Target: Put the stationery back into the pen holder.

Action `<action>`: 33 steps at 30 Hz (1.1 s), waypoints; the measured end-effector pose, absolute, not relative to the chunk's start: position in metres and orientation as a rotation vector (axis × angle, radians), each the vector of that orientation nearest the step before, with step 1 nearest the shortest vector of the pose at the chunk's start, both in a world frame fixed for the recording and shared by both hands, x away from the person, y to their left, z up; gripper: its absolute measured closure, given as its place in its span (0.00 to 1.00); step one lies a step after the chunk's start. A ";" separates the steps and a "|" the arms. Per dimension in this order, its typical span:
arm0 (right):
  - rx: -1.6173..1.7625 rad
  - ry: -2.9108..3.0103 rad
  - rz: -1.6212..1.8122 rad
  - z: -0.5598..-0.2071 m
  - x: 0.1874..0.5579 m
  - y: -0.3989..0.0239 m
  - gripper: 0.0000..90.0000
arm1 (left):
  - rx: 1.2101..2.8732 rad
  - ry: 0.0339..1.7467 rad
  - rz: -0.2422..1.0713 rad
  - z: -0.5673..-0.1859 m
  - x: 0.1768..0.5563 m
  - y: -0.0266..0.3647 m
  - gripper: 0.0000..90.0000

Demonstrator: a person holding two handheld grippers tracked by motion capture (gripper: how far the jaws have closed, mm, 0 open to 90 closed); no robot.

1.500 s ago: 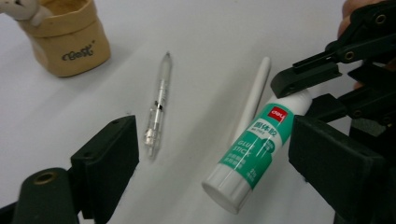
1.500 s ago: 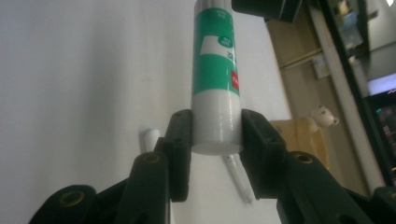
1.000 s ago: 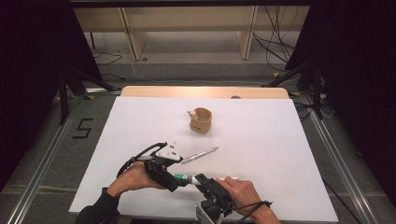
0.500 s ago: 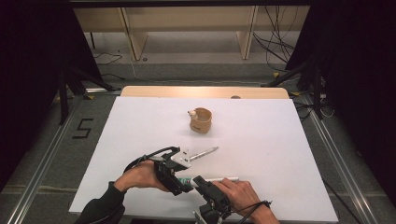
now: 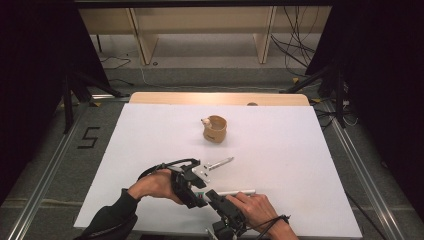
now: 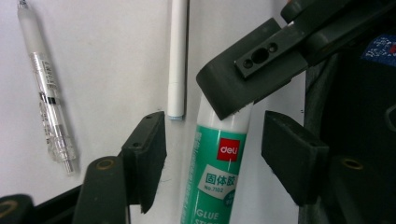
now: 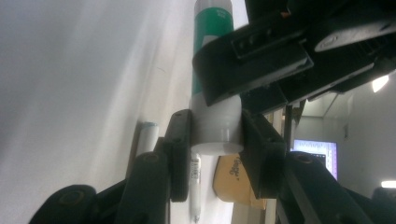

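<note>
My right gripper (image 7: 212,140) clamps the glue stick (image 6: 212,177) by its white cap; my left gripper (image 6: 212,163), just narrowing, straddles its body untouched at six o'clock. Uncapping remains.

I am reading "deli", "固体胶" and "GLUE" on the glue stick (image 6: 219,172); a "5" is marking the floor (image 5: 89,137).
</note>
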State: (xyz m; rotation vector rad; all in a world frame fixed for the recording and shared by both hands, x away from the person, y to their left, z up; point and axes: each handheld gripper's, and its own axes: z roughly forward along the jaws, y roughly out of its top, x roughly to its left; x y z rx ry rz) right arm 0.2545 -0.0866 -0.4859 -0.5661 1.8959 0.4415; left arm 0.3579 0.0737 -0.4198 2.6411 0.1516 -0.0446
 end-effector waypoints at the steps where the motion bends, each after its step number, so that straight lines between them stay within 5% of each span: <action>1: -0.569 1.893 0.446 -0.487 0.254 -0.086 0.73 | 2.649 0.137 -0.050 -0.419 0.359 0.073 0.47; 33: -0.625 1.864 0.437 -0.488 0.252 -0.084 0.73 | 2.763 0.008 -0.164 -0.423 0.363 0.059 0.71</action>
